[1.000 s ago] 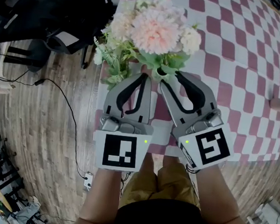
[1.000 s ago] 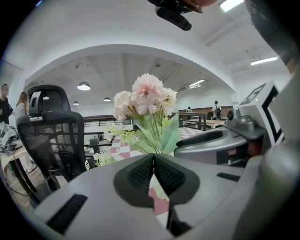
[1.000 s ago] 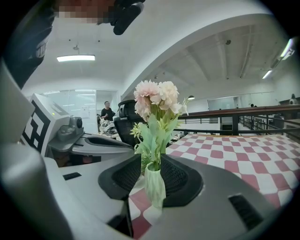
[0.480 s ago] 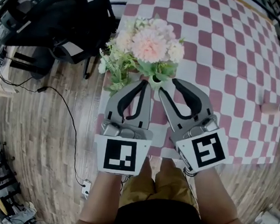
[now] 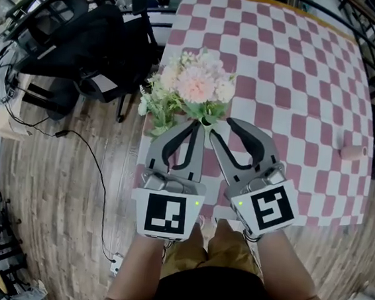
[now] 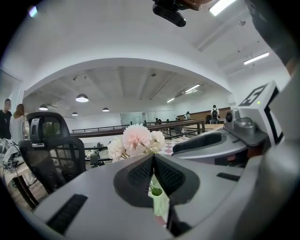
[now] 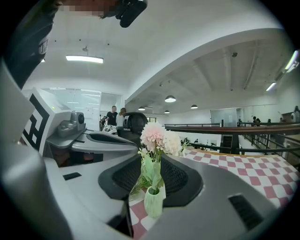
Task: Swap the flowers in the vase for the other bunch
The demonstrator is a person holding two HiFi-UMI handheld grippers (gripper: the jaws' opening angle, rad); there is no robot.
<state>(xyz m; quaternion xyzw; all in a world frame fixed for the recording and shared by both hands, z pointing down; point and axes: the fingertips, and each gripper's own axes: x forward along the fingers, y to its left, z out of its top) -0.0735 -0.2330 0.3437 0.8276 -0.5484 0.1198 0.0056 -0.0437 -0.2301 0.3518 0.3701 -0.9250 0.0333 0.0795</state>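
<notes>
A pale green vase (image 5: 207,121) stands near the left edge of the red-and-white checked table (image 5: 295,77). It holds pink and cream flowers (image 5: 193,81). A leafy bunch with small white blooms (image 5: 155,101) lies just left of it. My left gripper (image 5: 196,123) is shut and empty, its tips just short of the vase (image 6: 159,202). My right gripper (image 5: 219,127) stands slightly open beside it. In the right gripper view the vase (image 7: 153,202) and flowers (image 7: 152,133) show through the gap, just past the tips.
A black office chair (image 5: 86,35) stands on the wooden floor left of the table, with a cable (image 5: 91,146) trailing below it. A small pinkish roll (image 5: 353,153) lies near the table's right edge. Metal railings border the far side.
The head view has pulled back, so the table, vase and flowers look smaller and farther. Both grippers keep the same stance at the vase; neither jaw has changed.
</notes>
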